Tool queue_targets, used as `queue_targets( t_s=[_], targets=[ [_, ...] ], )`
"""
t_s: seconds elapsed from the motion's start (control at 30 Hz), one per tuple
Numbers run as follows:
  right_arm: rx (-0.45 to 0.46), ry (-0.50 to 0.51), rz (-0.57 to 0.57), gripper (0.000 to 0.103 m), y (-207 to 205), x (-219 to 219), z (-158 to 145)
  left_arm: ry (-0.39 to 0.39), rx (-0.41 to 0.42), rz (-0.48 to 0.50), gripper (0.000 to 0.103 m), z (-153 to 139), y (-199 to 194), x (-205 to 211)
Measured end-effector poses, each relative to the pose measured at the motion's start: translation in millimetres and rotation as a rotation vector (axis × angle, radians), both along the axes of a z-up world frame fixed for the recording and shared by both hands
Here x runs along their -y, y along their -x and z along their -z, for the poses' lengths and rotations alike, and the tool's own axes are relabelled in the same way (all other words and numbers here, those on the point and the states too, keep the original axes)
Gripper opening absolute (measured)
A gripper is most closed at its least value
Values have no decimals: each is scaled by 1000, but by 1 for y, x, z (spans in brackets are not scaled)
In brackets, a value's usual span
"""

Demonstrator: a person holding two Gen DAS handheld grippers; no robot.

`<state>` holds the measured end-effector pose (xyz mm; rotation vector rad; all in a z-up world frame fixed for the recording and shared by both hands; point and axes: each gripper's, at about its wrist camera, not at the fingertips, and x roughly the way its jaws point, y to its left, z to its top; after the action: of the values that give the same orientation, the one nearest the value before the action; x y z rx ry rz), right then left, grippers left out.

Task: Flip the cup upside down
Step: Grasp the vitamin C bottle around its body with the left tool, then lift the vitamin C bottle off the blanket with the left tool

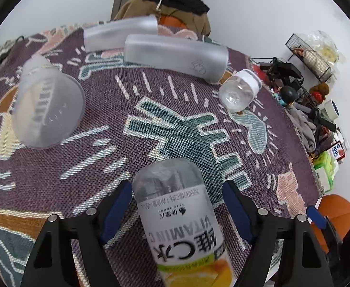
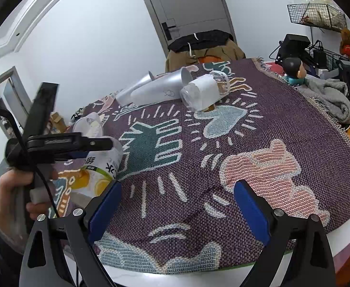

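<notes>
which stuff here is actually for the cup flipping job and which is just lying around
For the job:
- vitamin C bottle, between the open fingers of the left gripper
- frosted cup on its side
- two frosted tumblers lying down
- clear jar on its side

Just lying about:
- patterned blanket
- wire basket
- doll
- right gripper, open and idle

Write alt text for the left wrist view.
A Vitamin C drink bottle sits between the left gripper's open blue-padded fingers above a patterned purple cloth. Beyond lie two frosted tumblers, a clear cup and a small clear bottle.
</notes>
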<state>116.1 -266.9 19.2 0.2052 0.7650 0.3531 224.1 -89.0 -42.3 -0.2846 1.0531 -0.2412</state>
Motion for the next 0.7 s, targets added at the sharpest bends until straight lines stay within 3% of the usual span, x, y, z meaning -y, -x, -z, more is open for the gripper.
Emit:
queue_targets(
  t_s=[0.13, 0.23, 0.43, 0.7],
  targets=[
    [-3, 2, -6, 95, 0, -2, 2, 23, -84, 4, 65, 13, -10, 3],
    [-11, -1, -3, 95, -1, -1, 3, 38, -79, 2, 65, 12, -10, 2],
    [-9, 6, -1, 95, -2, -1, 4, 61, 17, 22, 64, -15, 2, -3],
    [-5, 18, -2, 95, -1, -2, 3, 12, 177, 41, 64, -54, 19, -1]
  ],
)
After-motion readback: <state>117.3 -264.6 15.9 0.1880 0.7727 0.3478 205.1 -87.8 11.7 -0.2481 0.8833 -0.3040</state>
